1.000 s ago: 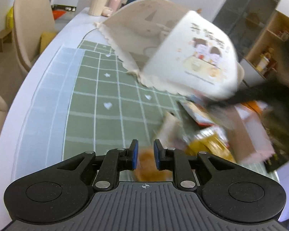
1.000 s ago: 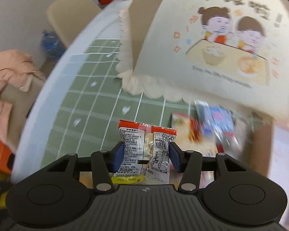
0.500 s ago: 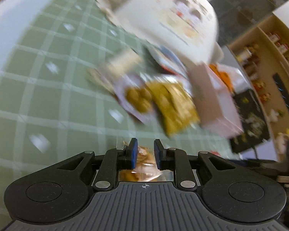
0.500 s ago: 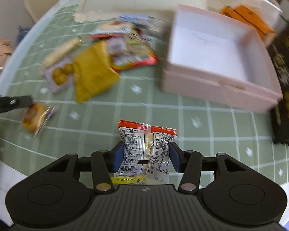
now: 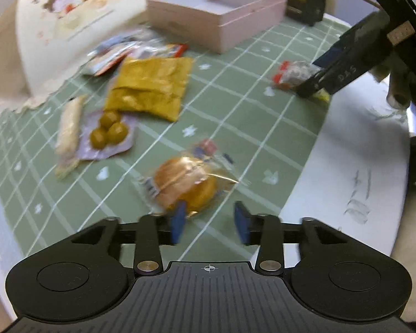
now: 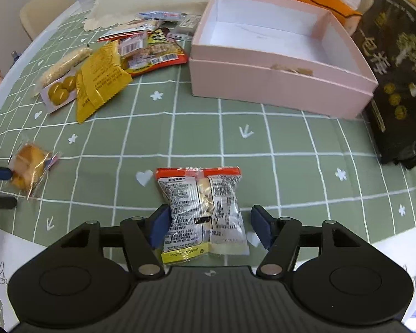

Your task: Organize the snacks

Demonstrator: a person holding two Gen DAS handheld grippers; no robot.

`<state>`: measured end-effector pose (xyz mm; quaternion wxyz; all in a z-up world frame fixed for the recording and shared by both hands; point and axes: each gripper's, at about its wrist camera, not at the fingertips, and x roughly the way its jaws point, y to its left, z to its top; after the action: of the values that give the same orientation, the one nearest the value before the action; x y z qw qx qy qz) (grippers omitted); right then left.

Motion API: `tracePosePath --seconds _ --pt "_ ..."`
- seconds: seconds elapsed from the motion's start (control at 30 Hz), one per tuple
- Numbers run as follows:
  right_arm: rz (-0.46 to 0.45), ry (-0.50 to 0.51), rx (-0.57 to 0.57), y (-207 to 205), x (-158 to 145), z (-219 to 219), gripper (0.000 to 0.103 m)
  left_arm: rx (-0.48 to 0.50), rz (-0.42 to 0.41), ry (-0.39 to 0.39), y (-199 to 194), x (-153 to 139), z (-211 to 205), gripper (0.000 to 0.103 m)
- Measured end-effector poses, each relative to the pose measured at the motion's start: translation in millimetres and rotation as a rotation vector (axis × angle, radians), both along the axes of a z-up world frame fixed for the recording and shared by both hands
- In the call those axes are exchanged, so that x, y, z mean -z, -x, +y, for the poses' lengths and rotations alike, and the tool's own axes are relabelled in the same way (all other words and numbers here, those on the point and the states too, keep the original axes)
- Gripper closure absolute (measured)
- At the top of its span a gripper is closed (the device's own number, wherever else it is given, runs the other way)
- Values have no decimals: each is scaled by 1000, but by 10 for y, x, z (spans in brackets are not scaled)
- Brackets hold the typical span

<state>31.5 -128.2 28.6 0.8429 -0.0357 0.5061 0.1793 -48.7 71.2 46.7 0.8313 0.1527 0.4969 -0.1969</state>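
We see both grippers opening where 1 second ago each was clamped on a snack: the left gripper (image 5: 208, 223) now stands wide, its bun packet (image 5: 184, 184) lying on the green checked cloth (image 5: 230, 105) against the left pad only. The right gripper (image 6: 209, 229) has parted around the red-topped packet (image 6: 201, 208), its right pad clear of the wrapper, the packet lying well short of the pink box (image 6: 277, 83).

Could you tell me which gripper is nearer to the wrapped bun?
Left. The left gripper, jaws opening, is right at the bun; the right gripper is across the mat, opening around a red-topped packet.
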Motion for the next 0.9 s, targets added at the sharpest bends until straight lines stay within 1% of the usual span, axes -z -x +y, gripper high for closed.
tracePosePath --seconds 0.03,0.1,0.13,0.17,0.2,0.23,0.3,0.33,0.37,0.43,0.5,0.53,0.67,0.7,0.73,0.77,0.8,0.83,0.9 --pt "-1 -2 7 17 9 -10 32 -5 14 44 -42 9 -19 34" --pt "-14 6 14 53 23 -8 30 -15 38 127 -111 16 -53 23" --pt "-19 10 16 72 26 -1 29 -25 45 177 -153 18 -67 24" --pt "-19 8 20 89 28 -2 28 -32 46 206 -170 6 -45 25" --pt "-19 6 24 93 31 2 27 -35 39 216 -186 -19 -24 29" --pt "-21 6 30 103 37 4 26 -30 22 197 -200 -62 -20 30" --pt "-26 2 40 117 49 2 24 12 -37 76 -226 -116 -66 30" --pt "-27 1 41 123 54 1 23 53 -50 7 -250 -121 -106 30" --pt "-28 2 39 127 56 2 22 109 -52 -54 -283 -97 -145 30" --pt "-26 5 30 123 54 6 22 190 -14 -108 -380 3 -185 30" --pt "-22 9 13 107 53 11 21 212 53 -124 -530 136 -172 30" --pt "-20 9 8 95 52 11 20 203 71 -112 -617 177 -154 22" --pt "-30 13 5 56 43 46 21 113 121 5 -826 209 -38 23" --pt "-37 14 2 50 41 61 21 98 119 23 -839 203 -24 23" --pt "-44 18 -7 50 35 80 23 88 112 39 -845 203 -24 28" --pt "-58 17 -26 64 14 98 37 76 101 53 -833 192 -21 34" --pt "-63 20 -47 79 -18 110 47 61 93 62 -819 172 -29 41" --pt "-60 27 -67 87 -46 117 52 37 100 85 -798 143 -46 41" --pt "-71 35 -74 98 -116 69 53 4 115 142 -733 116 -48 41"
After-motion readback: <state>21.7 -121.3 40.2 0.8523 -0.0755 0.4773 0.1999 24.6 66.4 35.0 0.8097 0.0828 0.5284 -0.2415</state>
